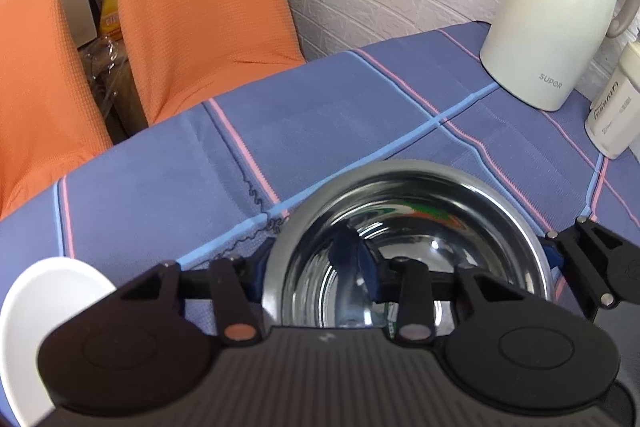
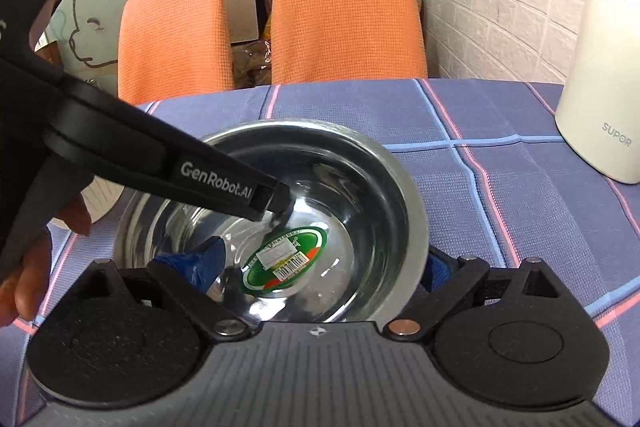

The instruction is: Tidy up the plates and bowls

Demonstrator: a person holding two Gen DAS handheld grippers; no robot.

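Observation:
A steel bowl (image 1: 404,227) with a green sticker (image 2: 286,259) on its bottom stands on the blue checked tablecloth (image 1: 320,115). My left gripper (image 1: 312,267) is shut on the bowl's left rim, one blue pad outside the wall and one inside. In the right wrist view its black finger (image 2: 240,187) reaches down into the bowl (image 2: 360,163). My right gripper (image 2: 318,265) is wide open astride the bowl's right rim, with one pad inside and one outside. A white plate (image 1: 40,307) lies left of the bowl.
A tall white kettle (image 1: 552,11) and a small white canister (image 1: 616,107) stand at the table's far right by the brick wall. Two orange chairs (image 2: 344,19) stand behind the far edge. A person's hand (image 2: 40,267) holds the left gripper.

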